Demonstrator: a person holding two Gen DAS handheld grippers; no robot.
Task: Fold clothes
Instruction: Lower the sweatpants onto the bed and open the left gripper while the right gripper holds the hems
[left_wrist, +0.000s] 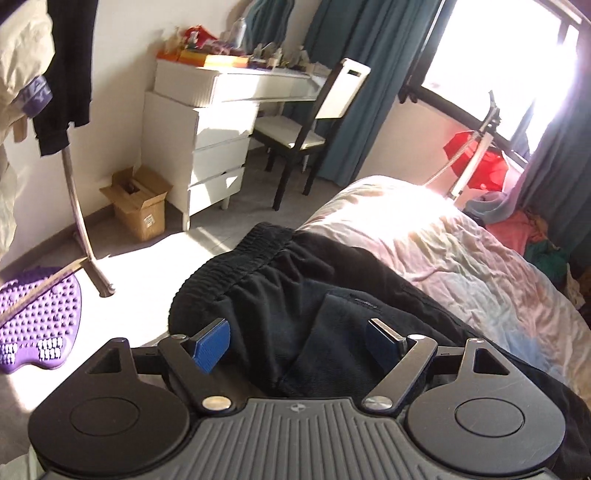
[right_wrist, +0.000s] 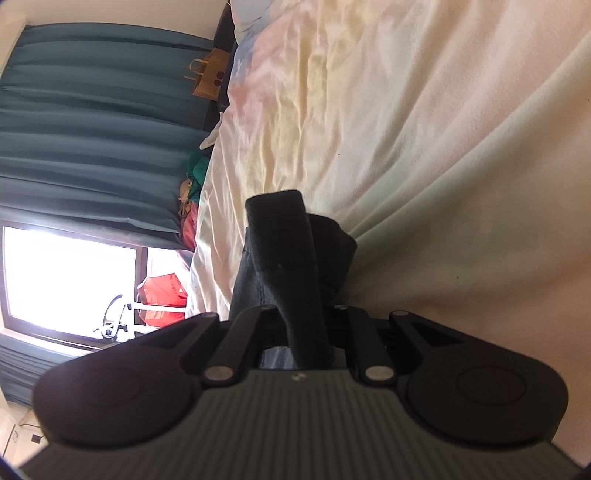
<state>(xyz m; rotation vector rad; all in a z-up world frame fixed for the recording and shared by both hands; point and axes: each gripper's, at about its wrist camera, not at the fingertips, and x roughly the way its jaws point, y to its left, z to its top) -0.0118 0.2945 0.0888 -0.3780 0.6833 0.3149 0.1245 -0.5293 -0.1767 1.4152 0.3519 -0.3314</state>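
Black trousers (left_wrist: 295, 280) with a gathered elastic waistband (left_wrist: 236, 258) lie on the bed's corner in the left wrist view. My left gripper (left_wrist: 298, 343) hovers just above them, its blue pads (left_wrist: 214, 345) wide apart and nothing between them; it is open. In the right wrist view, rolled sideways, my right gripper (right_wrist: 304, 314) is shut on a fold of the same black fabric (right_wrist: 284, 236), which sticks up past the hidden fingertips over the pale bedsheet (right_wrist: 406, 129).
Beyond the bed (left_wrist: 461, 251) stand a white drawer unit (left_wrist: 207, 147), a dark chair (left_wrist: 306, 125), a cardboard box (left_wrist: 136, 203) and a purple mat (left_wrist: 40, 317) on the floor. A clothes rack pole (left_wrist: 79, 206) holds garments at left. Teal curtains (left_wrist: 369, 74) frame the bright window.
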